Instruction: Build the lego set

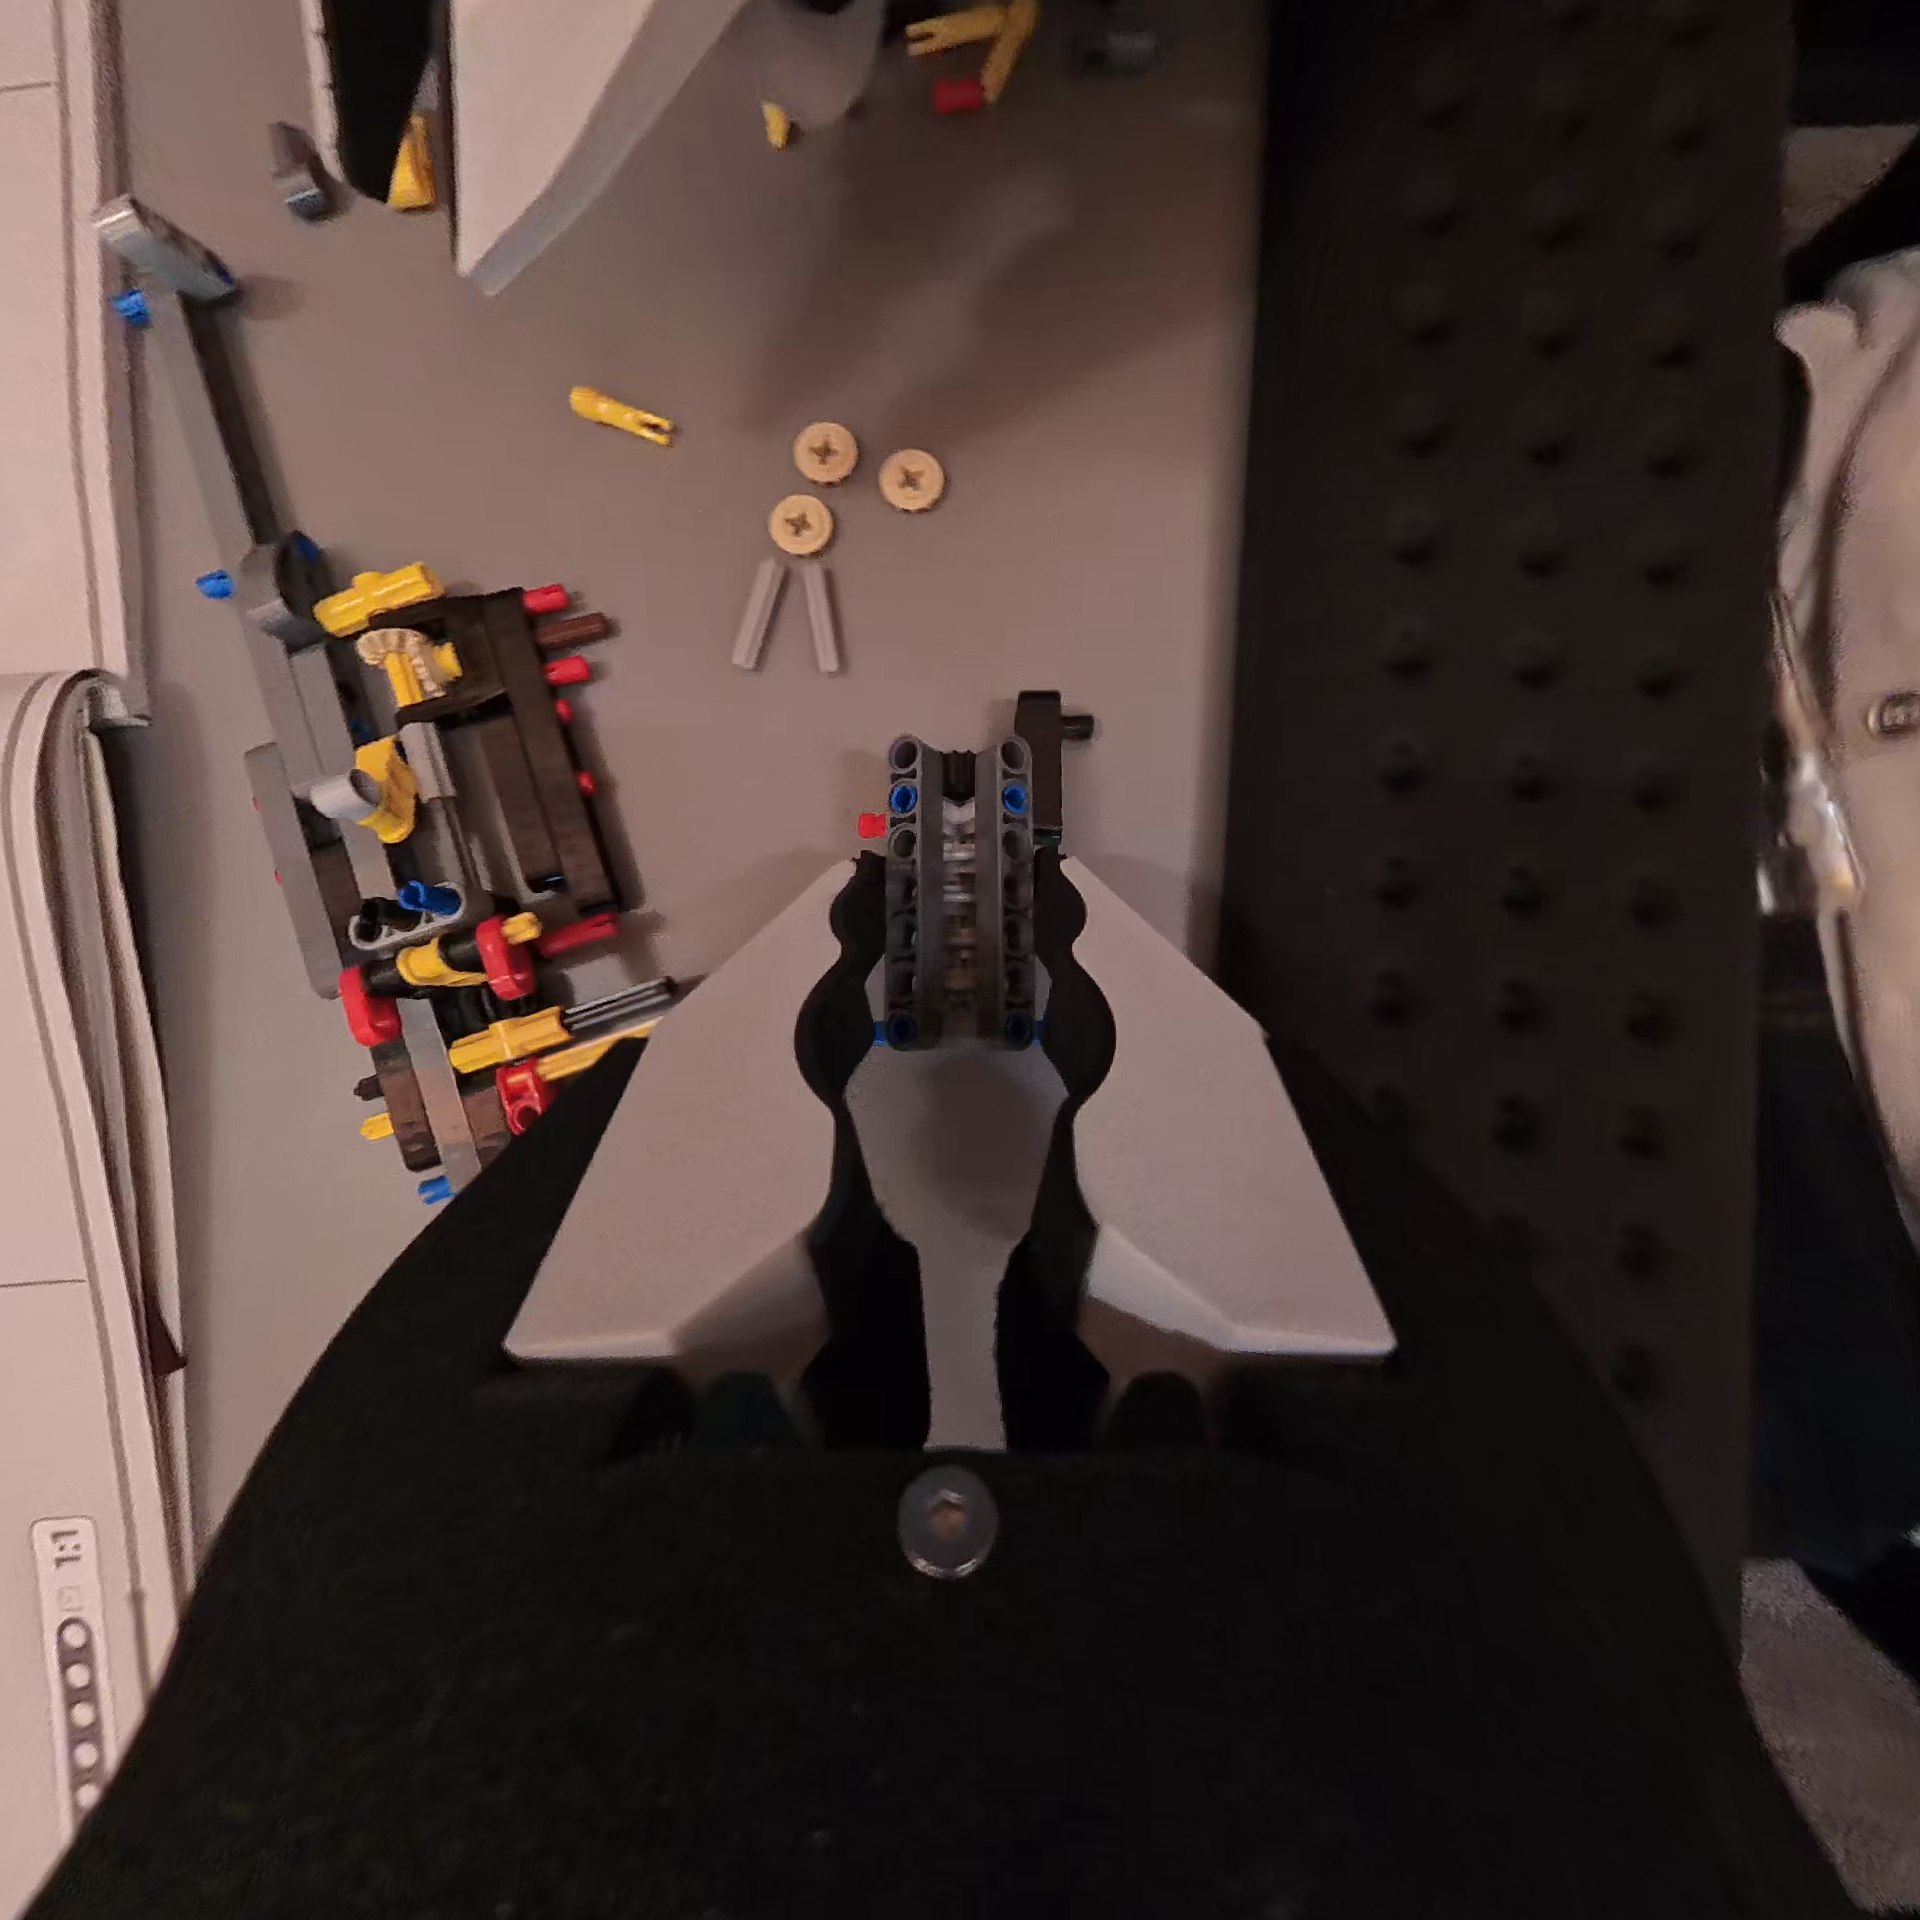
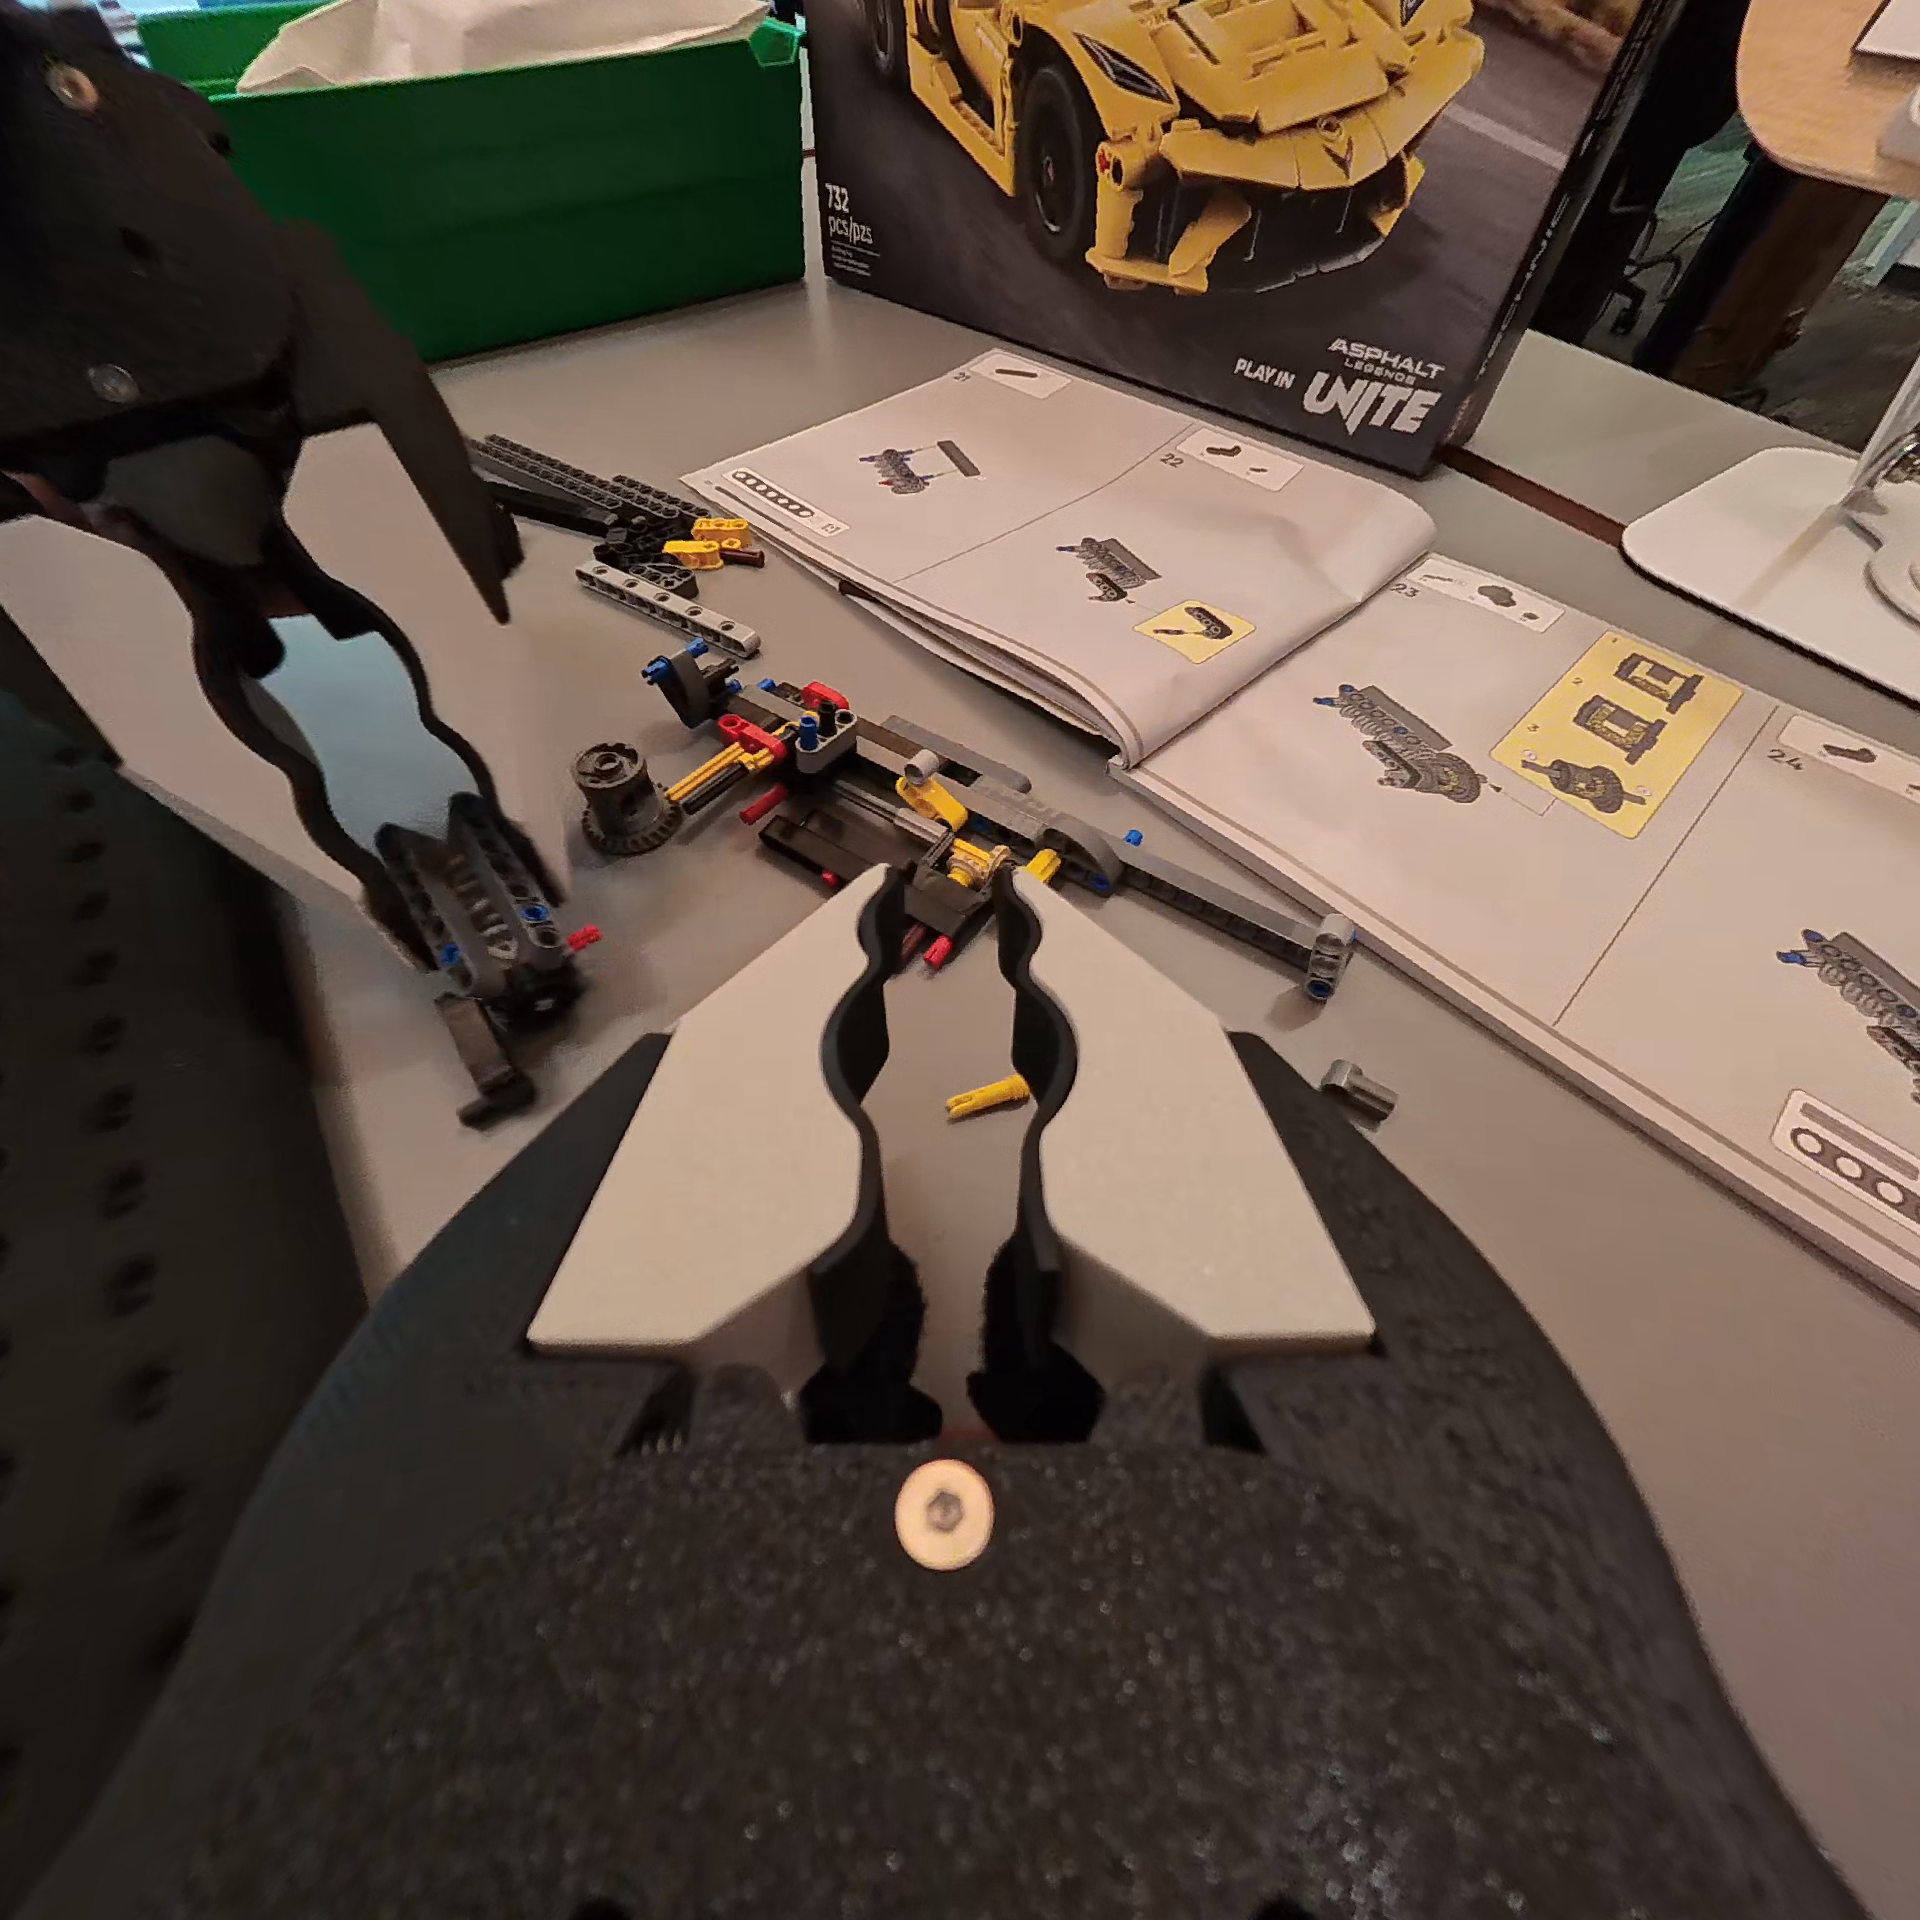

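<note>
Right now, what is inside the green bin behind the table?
White crumpled paper shows above the green bin rim; anything beneath the paper is covered.

A grey desk (image 2: 1455, 1351) carried a dark grey engine block (image 1: 958, 894) with blue pins, three tan gears (image 1: 825, 453), a yellow pin (image 2: 987, 1096), a green bin (image 2: 520, 208) and a black box (image 2: 1195, 343) picturing a yellow car.

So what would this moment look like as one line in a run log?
left gripper: shut on grey engine block | right gripper: open, empty, near chassis | yellow pin: loose
</note>
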Motion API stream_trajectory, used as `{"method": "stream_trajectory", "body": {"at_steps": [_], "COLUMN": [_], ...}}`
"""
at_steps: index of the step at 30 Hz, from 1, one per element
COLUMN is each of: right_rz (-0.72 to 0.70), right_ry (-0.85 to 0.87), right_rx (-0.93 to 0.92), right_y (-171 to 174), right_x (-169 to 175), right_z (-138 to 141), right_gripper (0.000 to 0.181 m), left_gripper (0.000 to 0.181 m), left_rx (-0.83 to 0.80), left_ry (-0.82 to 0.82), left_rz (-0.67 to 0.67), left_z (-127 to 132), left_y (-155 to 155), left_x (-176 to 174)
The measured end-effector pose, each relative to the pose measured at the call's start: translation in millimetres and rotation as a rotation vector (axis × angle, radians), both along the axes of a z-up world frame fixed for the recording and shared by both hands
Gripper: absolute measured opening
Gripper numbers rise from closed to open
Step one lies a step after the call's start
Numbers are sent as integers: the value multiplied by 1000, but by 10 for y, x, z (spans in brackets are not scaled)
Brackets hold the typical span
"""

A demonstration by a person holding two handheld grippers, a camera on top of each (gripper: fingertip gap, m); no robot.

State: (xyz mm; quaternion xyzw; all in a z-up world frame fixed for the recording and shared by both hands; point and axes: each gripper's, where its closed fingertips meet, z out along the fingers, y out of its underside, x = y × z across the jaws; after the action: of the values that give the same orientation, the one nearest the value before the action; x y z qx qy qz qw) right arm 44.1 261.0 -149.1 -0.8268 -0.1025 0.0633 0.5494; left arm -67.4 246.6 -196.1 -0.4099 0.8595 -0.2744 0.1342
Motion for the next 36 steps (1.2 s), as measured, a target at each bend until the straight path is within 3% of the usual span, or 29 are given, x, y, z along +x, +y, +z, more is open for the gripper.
{"method": "stream_trajectory", "body": {"at_steps": [5,10,11,12,14,18,20,23,26,31,36], "right_rz": [-3,-44,-65,-85,-135,-249,-276,-307,-359,-425,-382], "right_ry": [-9,-15,-17,-16,-22,-60,-111,-46,6,-96,111], "right_rx": [-22,-23,-22,-16,5,9,-29,2,45,92,70], "right_y": [4,20,22,26,66,374,618,929,940,745,826], "right_x": [5,89,136,187,341,808,1036,1297,1455,1639,1647], "right_z": [-46,-46,-41,-23,64,380,503,534,405,380,213], "right_gripper": [17,17,17,17,18,24,28,26,25,21,19], "left_gripper": [27,27,34,46,45,45,46,49,43,30,28], "left_rx": [-8,29,17,-15,-95,-279,-369,-428,-469,-426,-342], "left_ry": [6,4,-15,-51,-174,-539,-611,-658,-705,-725,-675], "left_rz": [-120,-112,-99,-83,-22,312,445,612,733,688,623], "left_z": [-18,-73,-28,67,377,1230,1418,1375,1218,1124,935], "left_y": [-4,18,18,24,159,1014,1399,1828,2093,1989,1819], "left_x": [-72,66,99,141,289,854,1061,1271,1264,1215,1254]}}
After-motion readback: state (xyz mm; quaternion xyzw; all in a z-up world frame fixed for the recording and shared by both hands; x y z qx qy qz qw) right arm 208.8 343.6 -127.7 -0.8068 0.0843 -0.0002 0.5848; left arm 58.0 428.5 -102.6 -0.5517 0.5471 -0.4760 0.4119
